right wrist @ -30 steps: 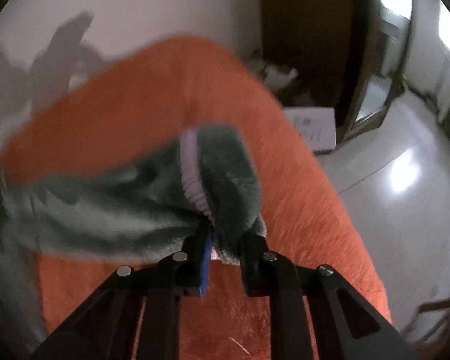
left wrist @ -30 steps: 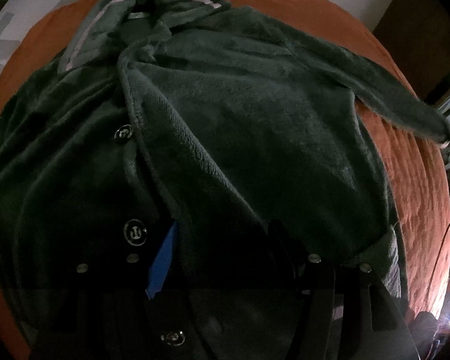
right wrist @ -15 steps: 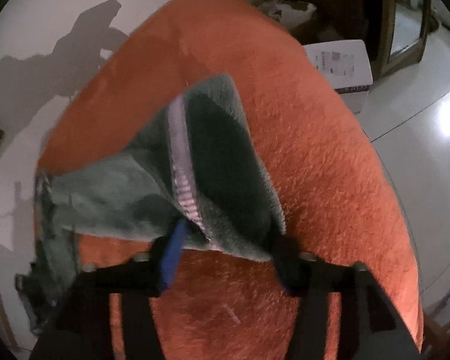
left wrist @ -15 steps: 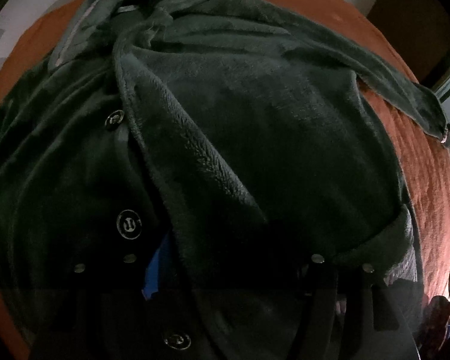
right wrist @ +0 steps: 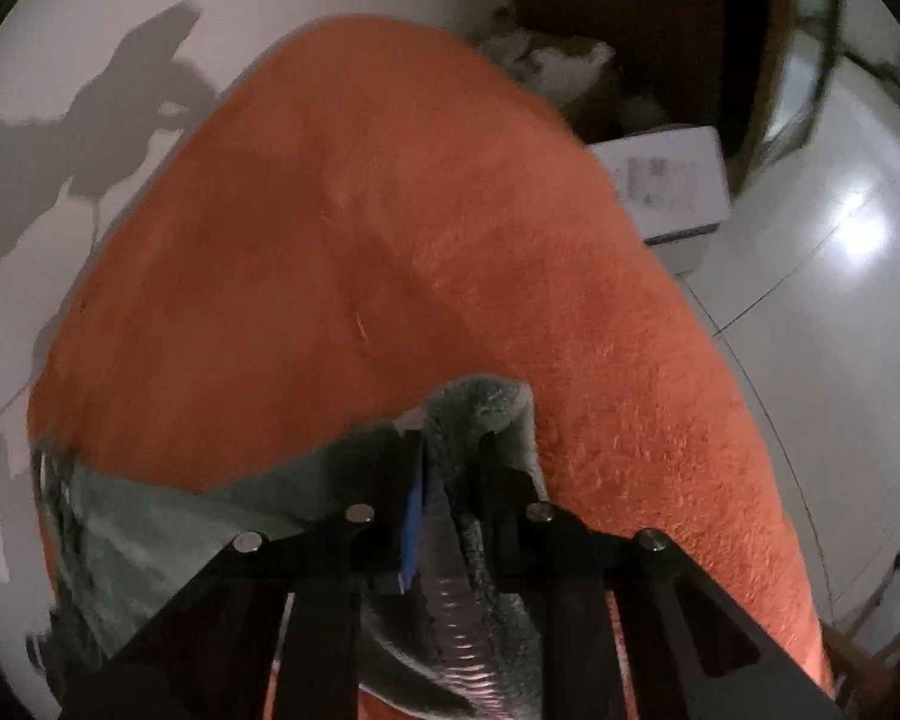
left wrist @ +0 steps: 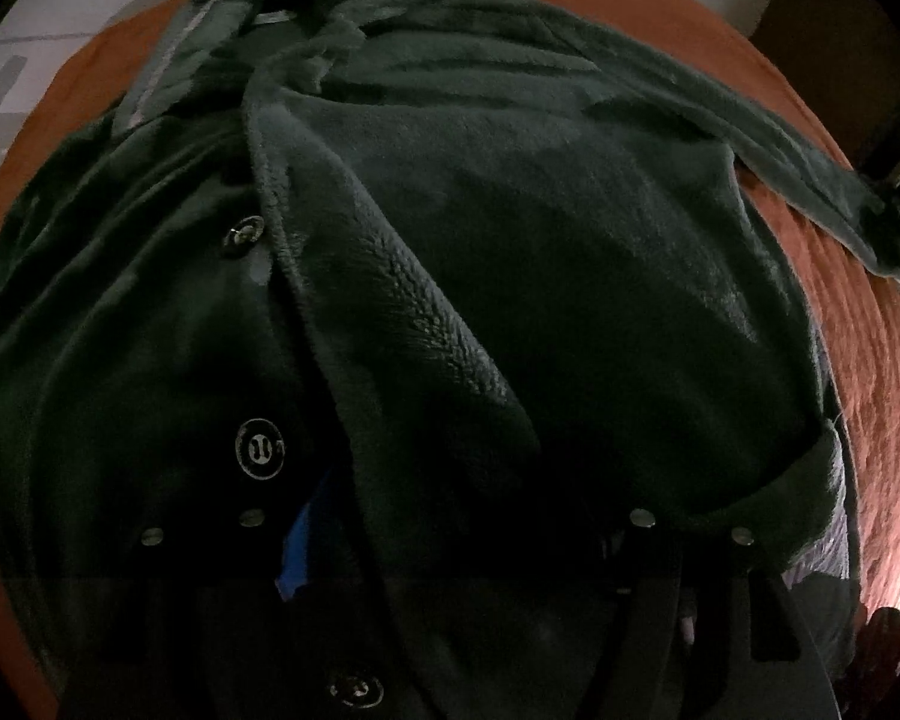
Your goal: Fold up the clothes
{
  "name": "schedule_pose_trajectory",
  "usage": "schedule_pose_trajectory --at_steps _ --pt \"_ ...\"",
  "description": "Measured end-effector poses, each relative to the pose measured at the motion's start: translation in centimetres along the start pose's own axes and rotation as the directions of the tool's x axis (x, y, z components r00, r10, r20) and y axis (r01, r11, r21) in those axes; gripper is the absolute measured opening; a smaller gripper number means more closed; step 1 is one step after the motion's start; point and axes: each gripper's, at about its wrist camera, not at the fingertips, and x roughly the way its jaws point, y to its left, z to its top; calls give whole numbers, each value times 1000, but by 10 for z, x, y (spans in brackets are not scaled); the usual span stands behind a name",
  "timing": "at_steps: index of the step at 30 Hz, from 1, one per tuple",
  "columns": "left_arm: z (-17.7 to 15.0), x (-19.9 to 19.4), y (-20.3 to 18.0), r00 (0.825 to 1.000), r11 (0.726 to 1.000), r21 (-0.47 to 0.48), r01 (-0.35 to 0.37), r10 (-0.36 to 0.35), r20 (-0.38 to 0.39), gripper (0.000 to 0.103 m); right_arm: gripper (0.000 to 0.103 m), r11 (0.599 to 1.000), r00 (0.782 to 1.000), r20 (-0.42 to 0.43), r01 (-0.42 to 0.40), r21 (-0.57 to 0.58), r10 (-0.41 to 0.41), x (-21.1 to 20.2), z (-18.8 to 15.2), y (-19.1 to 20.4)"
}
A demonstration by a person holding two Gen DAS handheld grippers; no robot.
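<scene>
Fingers of the right gripper (right wrist: 447, 480) are closing on the cuff (right wrist: 480, 420) of a dark green fleece jacket's sleeve, the ribbed hem running back between the black jaws at the bottom centre of the right wrist view.

Fleece bunches over the right-hand finger, a blue pad (right wrist: 413, 516) shows on the other, and the sleeve trails to the lower left across an orange blanket (right wrist: 390, 210); a white box (right wrist: 666, 180) sits on pale floor tiles at upper right. In the left wrist view, the left gripper (left wrist: 462, 546) stands wide at the bottom edge with the jacket's front placket lying between its fingers; whether the pads press on it is lost in shadow. The jacket (left wrist: 510, 240) lies spread on the blanket, collar (left wrist: 222, 30) at upper left, round buttons (left wrist: 259, 449) down the left, one sleeve (left wrist: 780, 150) stretched to the right edge.
</scene>
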Motion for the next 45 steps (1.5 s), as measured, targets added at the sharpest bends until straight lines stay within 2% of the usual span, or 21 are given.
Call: schedule_pose_trajectory --at_steps 2,3,6,7,9,11,13,15,16,19,22,25,32,34,35,36,37,39,41,43,45 --pt "-1 -2 3 1000 1000 -10 -1 1 3 70 15 999 993 118 29 -41 -24 -16 3 10" --pt "-1 -2 4 1000 1000 -8 -2 2 1 70 16 996 990 127 62 -58 -54 -15 5 12" --pt "-3 -1 5 1000 1000 -1 -8 8 -3 70 19 989 990 68 126 -72 -121 6 8 9" --pt "-3 0 5 1000 1000 -1 -11 11 -6 70 24 987 989 45 143 -72 -140 14 8 7" --pt "-2 -2 5 1000 1000 -1 -13 13 -8 70 63 988 989 -25 147 -54 -148 26 8 3" --pt "-2 -3 6 1000 1000 -1 -8 8 -8 70 64 996 994 -55 89 -12 -90 24 4 -2" --pt "-2 -3 7 1000 1000 -3 -4 4 -8 70 65 998 998 14 58 34 -58 0 0 -11" --pt "-2 -3 9 1000 1000 -5 -1 1 -8 70 74 992 995 65 70 102 -77 -24 -7 -25" --pt "-2 -3 9 1000 1000 -5 1 -1 -7 70 74 987 994 79 65 148 -78 -37 -14 -34" --pt "-4 -3 9 1000 1000 -5 0 0 -5 70 75 965 997 72 18 261 -38 -55 -48 -61" --pt "-5 -2 8 1000 1000 -5 -2 2 -6 70 75 948 996 47 -81 309 70 -56 -91 -72" --pt "-4 -2 7 1000 1000 -1 -4 4 -6 70 74 918 984 17 -172 357 178 -41 -118 -69" --pt "-8 -17 14 1000 1000 -19 17 -17 9 70 74 827 958 114 -283 486 261 3 -99 -77" --pt "-8 -32 21 999 999 -38 31 -30 39 70 70 794 952 158 -305 525 261 7 -91 -81" --pt "-8 -42 27 997 998 -50 37 -34 64 70 57 797 954 174 -301 524 245 7 -86 -80" --pt "3 -46 39 996 997 -56 44 -40 82 70 33 810 957 184 -288 511 224 4 -83 -77" --pt "1 -51 18 994 997 -63 48 -41 103 70 25 840 963 186 -263 474 196 0 -80 -70" --pt "-3 -69 46 989 995 -83 48 -36 147 70 18 911 974 194 -184 369 117 -11 -71 -51" --pt "-1 -85 79 982 993 -109 47 -26 189 70 17 959 971 231 -119 257 58 -28 -65 -24" --pt "4 -94 95 977 987 -155 29 5 214 70 17 989 960 281 -64 133 24 -48 -60 9" --pt "4 -93 108 974 980 -198 6 39 222 70 17 999 944 327 -46 -2 44 -68 -59 55"
